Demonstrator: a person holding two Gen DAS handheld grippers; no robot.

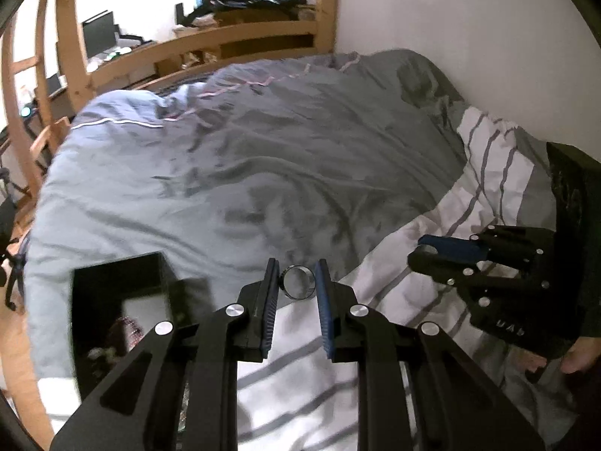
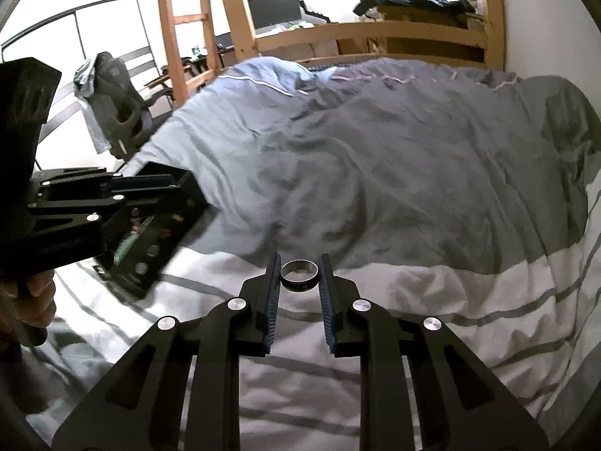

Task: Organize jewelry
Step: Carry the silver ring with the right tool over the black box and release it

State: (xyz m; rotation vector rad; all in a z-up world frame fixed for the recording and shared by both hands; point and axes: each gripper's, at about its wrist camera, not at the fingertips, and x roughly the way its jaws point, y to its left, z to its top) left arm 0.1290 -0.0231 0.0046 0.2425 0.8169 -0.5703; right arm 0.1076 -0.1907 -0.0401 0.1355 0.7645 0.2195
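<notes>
**Two hand-held grippers, each pinching a ring above a bed**

*Left wrist view.* The left gripper [image 1: 296, 282] points down over a rumpled grey-blue duvet [image 1: 233, 173]. Its blue-padded fingers [image 1: 269, 312] pinch a silver ring [image 1: 298, 283] at the tips; the ring is seen nearly end-on, its bore open toward the camera, and it is clear of the bedding. Below the fingers lies a white cover with grey stripes [image 1: 300, 383]. At lower left an open black jewelry box [image 1: 124, 297] rests on the bed, with small items inside that are too blurred to name. At right the right gripper [image 1: 432, 251] enters from the side, a hand [image 1: 578, 353] partly visible at its grip. From this angle its load cannot be made out. A wooden bed frame [image 1: 240, 37] and a white wall [image 1: 450, 18] close the background.

*Right wrist view.* The right gripper [image 2: 299, 280] pinches a dark metal ring [image 2: 299, 275] with a pale inner face, held between the fingertips with its opening tilted upward, above the striped cover [image 2: 413, 300]. At left the left gripper [image 2: 176, 184] overlaps the jewelry box [image 2: 150, 248], whose interior shows several small pieces; whether gripper and box touch cannot be told. A hand [image 2: 33, 293] grips its handle. Beyond the duvet [image 2: 375, 158] stand the wooden frame [image 2: 394, 34], a monitor [image 2: 276, 7] and a chair draped with clothing [image 2: 109, 86].
</notes>
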